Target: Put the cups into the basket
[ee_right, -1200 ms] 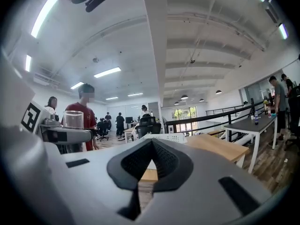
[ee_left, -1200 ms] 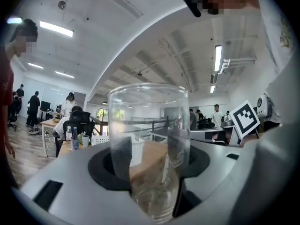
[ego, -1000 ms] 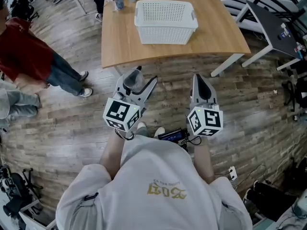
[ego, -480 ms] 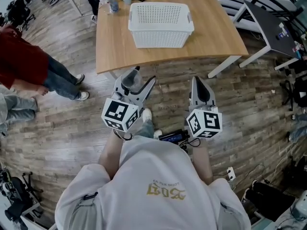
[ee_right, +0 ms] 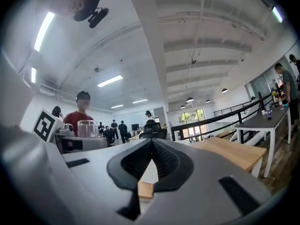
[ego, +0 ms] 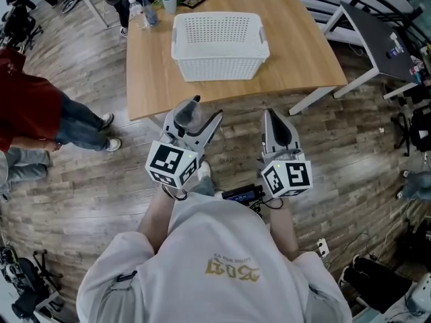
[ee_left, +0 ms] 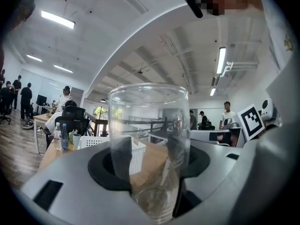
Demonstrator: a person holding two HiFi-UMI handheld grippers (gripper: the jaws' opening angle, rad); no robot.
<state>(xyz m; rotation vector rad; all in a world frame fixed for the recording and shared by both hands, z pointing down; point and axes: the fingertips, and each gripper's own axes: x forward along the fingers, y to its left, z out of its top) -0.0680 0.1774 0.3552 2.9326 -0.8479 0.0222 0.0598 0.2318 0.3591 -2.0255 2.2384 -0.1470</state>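
— Head view?
— The left claw (ego: 204, 108) clamps a clear cup (ego: 186, 115) upright over the floor (ego: 350, 153), short of the desk (ego: 296, 52) bearing the basket (ego: 217, 67). The right claw (ego: 269, 112) is closed.
— Left gripper view?
— The cup stands between the jaws, pinched on both sides.
— Right gripper view?
— Jaws together, nothing between.

You're standing on wood-plank floor (ego: 350, 147). Light wooden table (ego: 303, 46) sits just ahead of your fingertips (ego: 196, 100), dark desk (ego: 377, 36) off to their right. White ceiling (ee_left: 140, 27) with strip lights (ee_left: 221, 60); windows (ee_right: 193, 117) far ahead.
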